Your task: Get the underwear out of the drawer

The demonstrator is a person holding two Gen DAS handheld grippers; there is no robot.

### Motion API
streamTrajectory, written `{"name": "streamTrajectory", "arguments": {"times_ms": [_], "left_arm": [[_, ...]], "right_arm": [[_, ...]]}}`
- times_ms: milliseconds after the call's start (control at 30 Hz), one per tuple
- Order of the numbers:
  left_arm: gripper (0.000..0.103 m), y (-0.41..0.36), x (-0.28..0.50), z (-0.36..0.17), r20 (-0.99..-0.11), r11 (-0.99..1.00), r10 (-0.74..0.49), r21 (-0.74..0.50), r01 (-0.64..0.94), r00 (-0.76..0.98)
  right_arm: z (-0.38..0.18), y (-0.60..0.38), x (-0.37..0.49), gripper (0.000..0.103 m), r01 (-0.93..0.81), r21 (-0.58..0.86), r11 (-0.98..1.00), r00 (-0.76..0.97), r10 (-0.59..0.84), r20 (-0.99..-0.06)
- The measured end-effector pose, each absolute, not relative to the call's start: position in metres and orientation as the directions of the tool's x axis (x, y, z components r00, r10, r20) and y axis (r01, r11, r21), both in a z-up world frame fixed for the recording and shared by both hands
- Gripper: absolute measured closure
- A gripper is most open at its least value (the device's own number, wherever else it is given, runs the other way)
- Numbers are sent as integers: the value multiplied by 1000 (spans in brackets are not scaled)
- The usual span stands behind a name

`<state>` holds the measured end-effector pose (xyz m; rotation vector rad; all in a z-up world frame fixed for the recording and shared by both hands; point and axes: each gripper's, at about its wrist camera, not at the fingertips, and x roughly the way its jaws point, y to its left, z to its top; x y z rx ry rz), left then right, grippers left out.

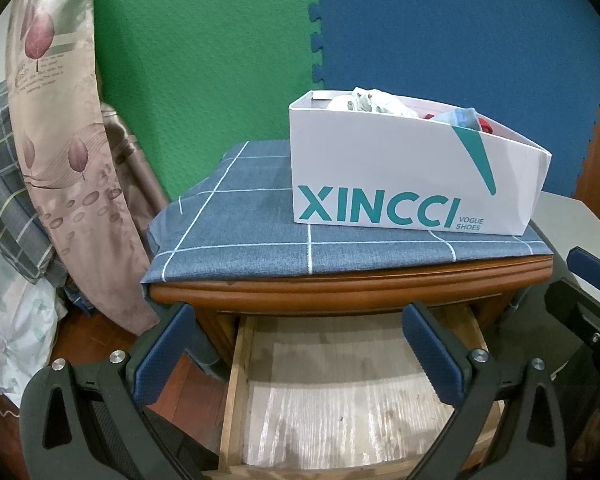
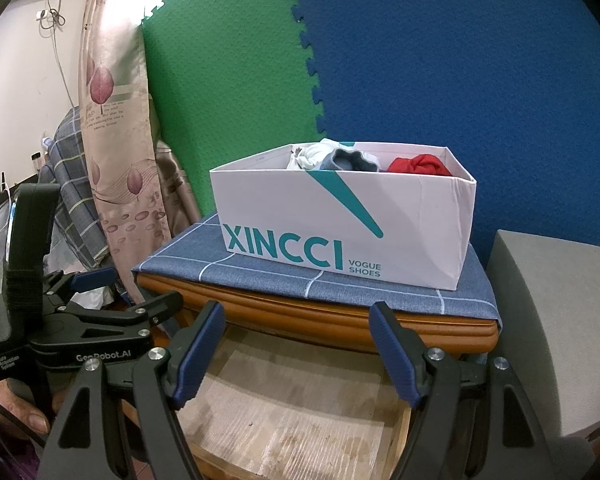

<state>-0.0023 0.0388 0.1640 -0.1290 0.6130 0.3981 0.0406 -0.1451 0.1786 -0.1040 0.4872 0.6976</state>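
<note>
While both grippers' fingers [image 1: 432,356] hang released over the empty wooden drawer [image 1: 340,392], reaching ahead risks knocking the white cardboard shoebox [image 2: 340,220].

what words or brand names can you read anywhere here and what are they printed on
"XINCCI": large teal letters on the side of the white shoe box.
"VOGUE SHOES": small teal print beside it on the same box.
"GenRobot.AI": on the black body of the left hand-held gripper, seen from the right wrist view.
A small white label on that body's left end: too blurred to read.
Lines of print on the leaf-patterned curtain: too small to read.
</note>
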Motion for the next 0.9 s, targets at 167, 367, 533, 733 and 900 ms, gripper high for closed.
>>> {"name": "streamTrajectory", "arguments": {"times_ms": [167,367,533,733,900], "left_arm": [[0,39,-4,160,-591,919,319,0,-395,741],[0,38,-1,157,-608,923,312,11,-386,730],[0,42,2,158,-614,922,306,0,-388,728],[0,38,0,160,-580,922,340,52,-384,740],[0,38,3,161,-593,925,331,50,-377,734]], "right_arm": [[177,-146,40,26,-640,69,765,658,592,-466],[176,-146,40,26,-640,71,765,655,592,-470],[175,-146,39,27,-641,70,765,654,592,-471],[175,-145,39,27,-640,70,765,655,591,-471],[175,-146,40,26,-637,71,767,658,590,-469]]}}
